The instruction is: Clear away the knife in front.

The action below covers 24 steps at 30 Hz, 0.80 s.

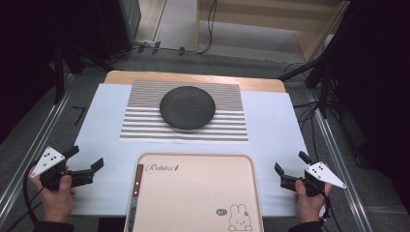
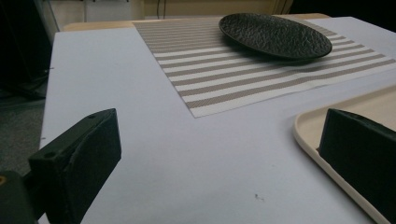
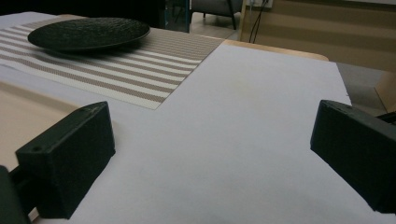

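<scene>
**Grippers at rest beside the tray**

Left gripper [image 1: 88, 166] and right gripper [image 1: 291, 169] flank the beige tray [image 1: 193, 193], jaws spread wide, holding nothing. Beyond the tray, a black plate [image 1: 187, 107] sits on a striped placemat [image 1: 145, 126] (unanchored, apparently); a grazing approach could slide both.

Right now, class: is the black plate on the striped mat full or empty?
Empty. The black plate sits flat on the striped placemat, its textured surface bare in all views.
</scene>
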Available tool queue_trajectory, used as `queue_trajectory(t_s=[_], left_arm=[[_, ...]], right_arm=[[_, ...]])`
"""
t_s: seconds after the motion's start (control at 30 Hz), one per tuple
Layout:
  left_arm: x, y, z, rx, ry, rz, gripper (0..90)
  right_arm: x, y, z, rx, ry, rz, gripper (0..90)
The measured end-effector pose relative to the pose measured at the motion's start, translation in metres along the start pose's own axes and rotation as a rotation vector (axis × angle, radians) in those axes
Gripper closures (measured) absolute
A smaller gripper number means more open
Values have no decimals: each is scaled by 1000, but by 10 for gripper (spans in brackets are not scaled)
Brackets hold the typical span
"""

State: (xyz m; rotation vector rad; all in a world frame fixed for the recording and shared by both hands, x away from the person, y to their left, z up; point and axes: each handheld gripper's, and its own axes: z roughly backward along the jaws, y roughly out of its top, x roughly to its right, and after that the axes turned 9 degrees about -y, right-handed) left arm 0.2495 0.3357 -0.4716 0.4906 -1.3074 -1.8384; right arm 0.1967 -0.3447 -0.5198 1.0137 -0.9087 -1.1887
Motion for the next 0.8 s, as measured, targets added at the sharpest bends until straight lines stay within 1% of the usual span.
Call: queue_trajectory(t_s=[0.13,0.23,0.33,0.47,0.63,0.73,0.8], left_arm=[[-10,-1,2,7,17,10,0],[-17,-3,3,12,18,25,0],[-21,-5,4,16,19,34,0],[-21,-7,3,23,19,30,0],[-22,-10,2,29,18,42,0],[-19,-11,0,18,19,24,0],[-18,-11,-1,15,21,22,0]], right_arm=[[0,0,0,-1,-2,-1,0],[0,0,0,-2,-4,1,0],[0,0,0,-3,-5,2,0],[0,0,0,-3,-6,2,0],[0,0,0,1,-2,-1,0],[0,0,0,0,-4,1,0],[0,0,0,0,-5,4,0]])
